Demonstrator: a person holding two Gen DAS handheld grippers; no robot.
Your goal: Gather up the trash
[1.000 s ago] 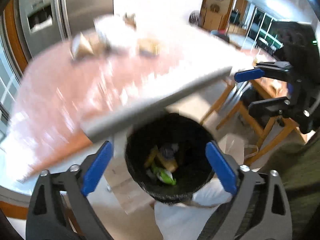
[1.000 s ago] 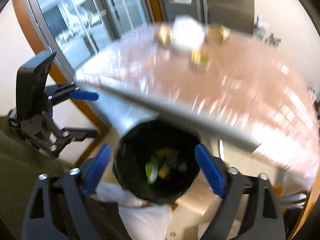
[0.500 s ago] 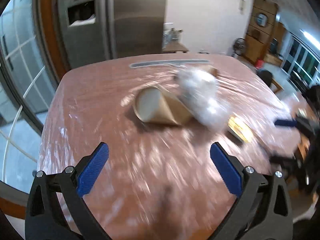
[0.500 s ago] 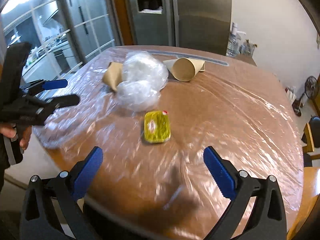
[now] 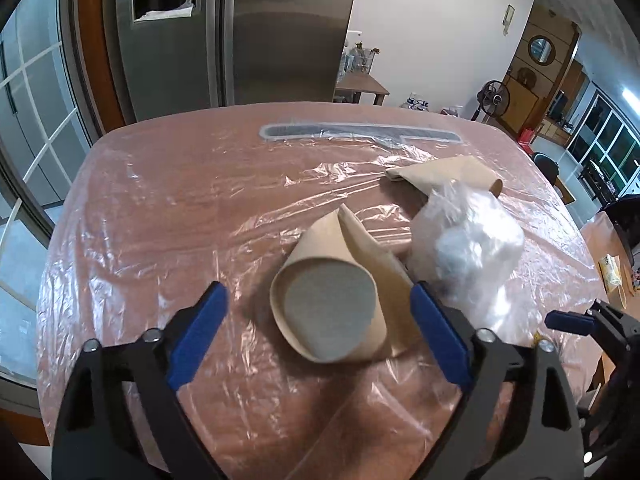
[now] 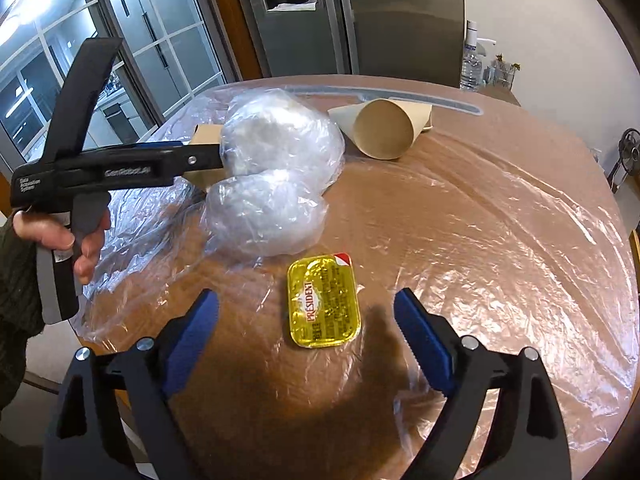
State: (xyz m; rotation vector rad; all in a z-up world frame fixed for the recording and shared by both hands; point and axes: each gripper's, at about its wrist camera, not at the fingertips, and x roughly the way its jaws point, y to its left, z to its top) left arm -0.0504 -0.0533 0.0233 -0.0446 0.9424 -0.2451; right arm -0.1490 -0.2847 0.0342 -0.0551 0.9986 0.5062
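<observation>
My left gripper is open, its blue pads on either side of a brown paper cone lying on the plastic-covered table. A crumpled clear plastic bag lies right of the cone, with a second paper cone behind it. My right gripper is open just above a yellow President butter packet. The bag and the second cone lie beyond the packet. The left gripper's body shows at the left, reaching behind the bag.
A steel fridge stands behind the table. Glass doors are at the left. A grey strip lies under the plastic at the far edge. A side table with bottles stands at the back right.
Both grippers have swung up from over the black trash bin beside the table to over the tabletop, then moved closer to the cone and the butter packet. Both stay open.
</observation>
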